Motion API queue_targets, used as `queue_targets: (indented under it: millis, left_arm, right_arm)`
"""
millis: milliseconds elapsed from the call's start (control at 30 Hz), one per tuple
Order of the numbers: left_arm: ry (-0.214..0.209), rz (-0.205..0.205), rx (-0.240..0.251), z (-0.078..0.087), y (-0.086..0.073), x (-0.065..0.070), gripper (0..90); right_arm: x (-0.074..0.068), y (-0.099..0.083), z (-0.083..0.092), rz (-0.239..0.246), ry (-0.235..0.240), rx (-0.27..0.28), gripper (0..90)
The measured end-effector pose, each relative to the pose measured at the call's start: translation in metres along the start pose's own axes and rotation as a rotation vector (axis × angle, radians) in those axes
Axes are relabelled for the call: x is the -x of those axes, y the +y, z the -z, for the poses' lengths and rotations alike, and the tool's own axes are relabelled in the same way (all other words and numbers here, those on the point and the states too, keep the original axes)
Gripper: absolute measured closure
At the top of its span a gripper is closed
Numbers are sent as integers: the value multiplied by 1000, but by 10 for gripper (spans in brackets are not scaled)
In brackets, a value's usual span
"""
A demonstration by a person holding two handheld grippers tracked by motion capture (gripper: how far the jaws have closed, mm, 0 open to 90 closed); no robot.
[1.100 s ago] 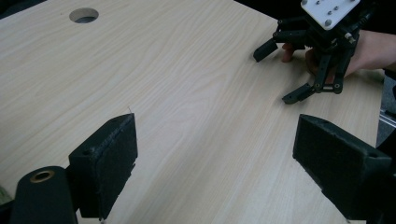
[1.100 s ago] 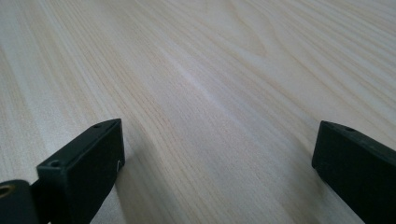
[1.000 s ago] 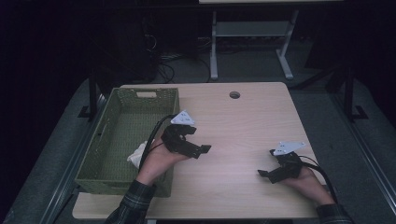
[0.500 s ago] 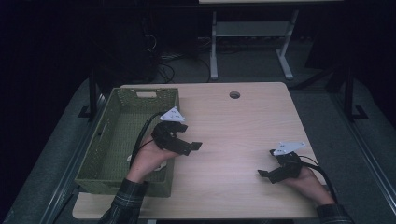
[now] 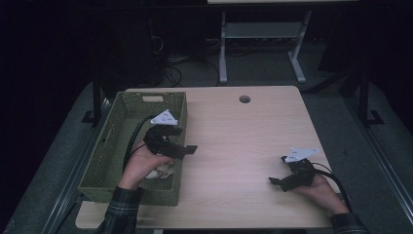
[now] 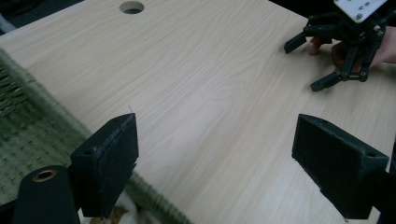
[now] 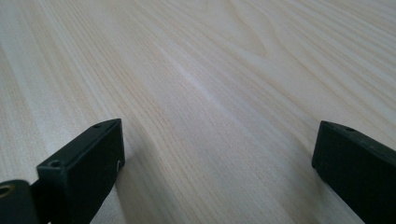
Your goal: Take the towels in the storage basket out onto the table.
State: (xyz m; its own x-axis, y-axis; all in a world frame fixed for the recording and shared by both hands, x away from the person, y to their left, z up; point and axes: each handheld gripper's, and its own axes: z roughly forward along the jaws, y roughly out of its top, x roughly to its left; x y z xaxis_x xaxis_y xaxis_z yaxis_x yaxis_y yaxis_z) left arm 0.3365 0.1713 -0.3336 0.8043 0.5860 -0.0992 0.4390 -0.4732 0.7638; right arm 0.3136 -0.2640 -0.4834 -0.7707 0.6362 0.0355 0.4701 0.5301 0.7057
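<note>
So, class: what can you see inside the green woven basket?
Inside the green woven basket, a white, crumpled-looking thing lies by the near right wall, partly covered by the left hand; what it is cannot be told. The left gripper is open.

Left tool (image 6: 219,154) jaws wide apart, wooden table (image 6: 196,84), green basket (image 6: 28,126) edge

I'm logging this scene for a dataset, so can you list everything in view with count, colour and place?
Basket: one, green woven, left part of the table.
White thing: one, white, inside the basket near its front right corner; too small to identify.
Table: one, light wood, round hole near the far edge.
Stand: one, pale metal, on the floor behind the table.
Left gripper: one, black, open, above the basket's right rim.
Right gripper: one, black, open, front right of the table.
</note>
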Motion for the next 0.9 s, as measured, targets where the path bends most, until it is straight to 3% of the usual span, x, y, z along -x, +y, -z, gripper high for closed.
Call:
queue_targets:
  millis: [500,667,900]
  left_arm:
    - [91,42,13,31,-20,-25,142]
    - [103,58,2,33,-29,-35,142]
    - [123,57,-56,24,-46,-49,142]
  right_arm:
    - [0,0,0,0,0,0,19]
    - [0,0,0,0,0,-1,19]
    - [0,0,0,0,0,-1,19]
